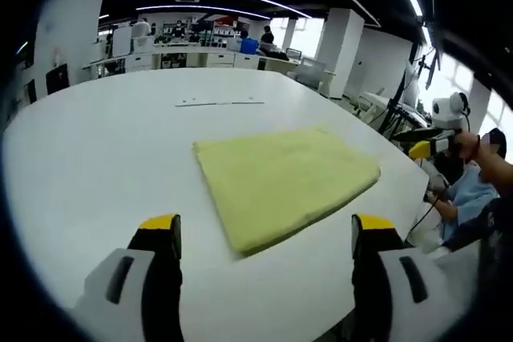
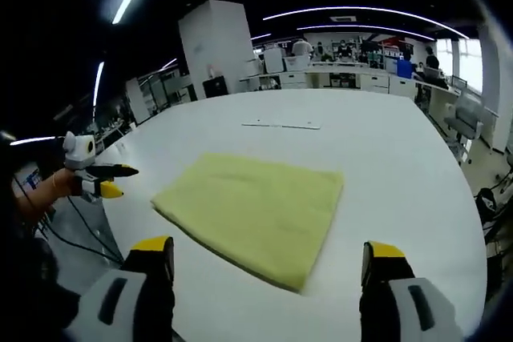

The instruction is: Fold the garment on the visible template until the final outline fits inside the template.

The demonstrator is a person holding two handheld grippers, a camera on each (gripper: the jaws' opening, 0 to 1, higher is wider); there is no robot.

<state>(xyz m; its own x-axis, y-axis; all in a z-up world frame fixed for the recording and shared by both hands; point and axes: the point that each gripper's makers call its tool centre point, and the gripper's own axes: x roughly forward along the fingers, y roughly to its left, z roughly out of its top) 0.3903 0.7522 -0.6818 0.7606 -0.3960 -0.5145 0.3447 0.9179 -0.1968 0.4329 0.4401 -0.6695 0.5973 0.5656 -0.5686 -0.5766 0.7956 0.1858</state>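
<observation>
The yellow garment [image 1: 284, 182] lies folded, centre frame, on the white bench [image 1: 96, 150]. Soft, light, floppy: grip corners. Left gripper [image 1: 264, 238] and right gripper [image 2: 268, 266] fingers gape wide, empty.

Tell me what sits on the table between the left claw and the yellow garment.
Nothing visible. From the left claw, bare white table runs straight to the folded yellow garment. The only other item is a thin pale strip lying beyond the garment, out of the path.
</observation>
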